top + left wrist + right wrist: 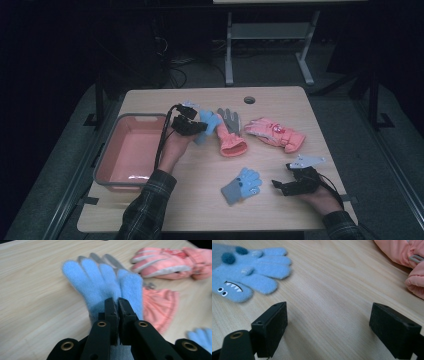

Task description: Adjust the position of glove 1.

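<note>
The blue glove (100, 282) is fuzzy, pale sky-blue knit, its fingers spread and pointing away from the left tool (117, 302); in the high view it hangs just above the desk (200, 200) near the far left, beside the red bin (127, 150) and just next to a grey-and-coral glove (229, 131). From the left gripper view its four fingers are soft and a little blurred, and its cuff end is hidden behind the black jaws, so how much of it lies below the grip cannot be made out. Behind it the grey fingers of the coral-cuffed glove peek out, mostly covered by the blue one. A pink padded glove (275, 132) lies farther right on the desk, cut off at the frame edge in both gripper views. A second blue glove (242, 186) — this one with a monster face, small eyes and white teeth, and a grey cuff — lies flat near the front edge, between the person's two arms. The left tool is closed tight on the blue glove, the pads pinching the knit at the palm with almost no gap between them. The right tool (328, 327) stands wide open, low over bare desk — nothing between its jaws, and the monster glove lies off to one side of it, apart from it. In the high view the right tool is dark and small, so its jaws are hard to read there.
</note>
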Demonstrator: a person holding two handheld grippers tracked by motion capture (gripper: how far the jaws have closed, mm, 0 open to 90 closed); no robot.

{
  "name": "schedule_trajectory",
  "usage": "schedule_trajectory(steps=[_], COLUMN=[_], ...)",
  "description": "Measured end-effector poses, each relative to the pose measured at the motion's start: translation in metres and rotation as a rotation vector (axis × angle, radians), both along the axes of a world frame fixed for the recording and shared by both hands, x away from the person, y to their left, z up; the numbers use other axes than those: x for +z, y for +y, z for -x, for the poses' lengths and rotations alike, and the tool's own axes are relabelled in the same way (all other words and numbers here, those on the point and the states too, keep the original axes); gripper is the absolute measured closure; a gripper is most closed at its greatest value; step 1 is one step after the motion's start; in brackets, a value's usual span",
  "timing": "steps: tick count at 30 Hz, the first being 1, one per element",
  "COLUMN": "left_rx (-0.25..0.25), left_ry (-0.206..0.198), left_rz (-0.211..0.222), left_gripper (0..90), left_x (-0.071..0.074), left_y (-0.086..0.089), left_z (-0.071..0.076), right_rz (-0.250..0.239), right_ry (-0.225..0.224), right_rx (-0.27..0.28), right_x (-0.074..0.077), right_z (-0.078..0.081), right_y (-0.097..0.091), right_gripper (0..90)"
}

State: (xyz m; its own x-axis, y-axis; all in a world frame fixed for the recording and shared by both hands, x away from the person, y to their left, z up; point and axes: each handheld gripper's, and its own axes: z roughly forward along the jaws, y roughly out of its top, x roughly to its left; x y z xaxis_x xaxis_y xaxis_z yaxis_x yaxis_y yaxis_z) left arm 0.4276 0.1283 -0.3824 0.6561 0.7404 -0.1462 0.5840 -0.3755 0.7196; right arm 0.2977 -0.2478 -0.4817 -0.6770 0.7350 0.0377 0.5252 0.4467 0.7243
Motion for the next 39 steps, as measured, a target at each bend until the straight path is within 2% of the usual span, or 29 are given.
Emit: schedule_trajectory(steps=[2,3,10,18,26,33,39], left_rx=[-0.014,-0.041,-0.13,-0.223,-0.276,-0.313,-0.363], left_ry=[0.003,0.001,0.0,0.017,0.041,0.051,0.075], left_rz=[0.009,0.011,0.034,0.064,0.089,0.085,0.056], left_gripper=[86.9,86.9,86.9,86.9,86.9,86.8,86.8], left_x=[0.002,0.005,0.012,0.006,-0.002,-0.007,-0.018], left_y=[-0.001,-0.002,-0.008,-0.018,-0.026,-0.037,-0.053], left_z=[0.003,0.008,0.028,0.05,0.07,0.085,0.1], right_rz=[0.0,0.0,-0.001,0.001,0.001,0.001,0.0], right_ry=[0.001,0.0,0.0,-0.002,-0.005,-0.005,-0.004], right_rx=[-0.001,0.0,0.0,0.0,0.002,0.002,0.002], right_x=[0.0,0.0,0.0,0.0,0.0,0.0,0.0], right_z=[0.0,0.0,0.0,0.0,0.0,0.0,0.0], right_y=[0.0,0.0,0.0,0.0,0.0,0.0,0.0], right_gripper=[14.3,14.3,14.3,14.3,14.3,14.3,14.3])
